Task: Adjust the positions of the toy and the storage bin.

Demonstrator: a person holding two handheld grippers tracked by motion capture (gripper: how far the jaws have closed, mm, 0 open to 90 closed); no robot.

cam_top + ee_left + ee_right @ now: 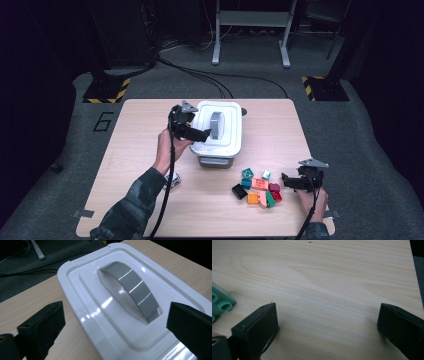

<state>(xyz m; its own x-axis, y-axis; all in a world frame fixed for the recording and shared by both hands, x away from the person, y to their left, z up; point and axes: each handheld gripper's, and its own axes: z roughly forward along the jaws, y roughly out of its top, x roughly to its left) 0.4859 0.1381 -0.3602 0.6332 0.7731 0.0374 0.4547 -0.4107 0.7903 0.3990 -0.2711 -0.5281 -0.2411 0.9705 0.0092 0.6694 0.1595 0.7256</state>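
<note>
The box (218, 131) sits in the middle of the desk (135, 120), lid on, with a grey handle (135, 291) on top. In the high view the handle runs from 12 to 6 o'clock. The left claw (206, 134) is right at the lid's 9 o'clock edge, wide open, holding nothing. The right claw (284, 179) is far off at 4 o'clock, by the blocks (257, 189), wide open and empty too. The left is much nearer
</note>
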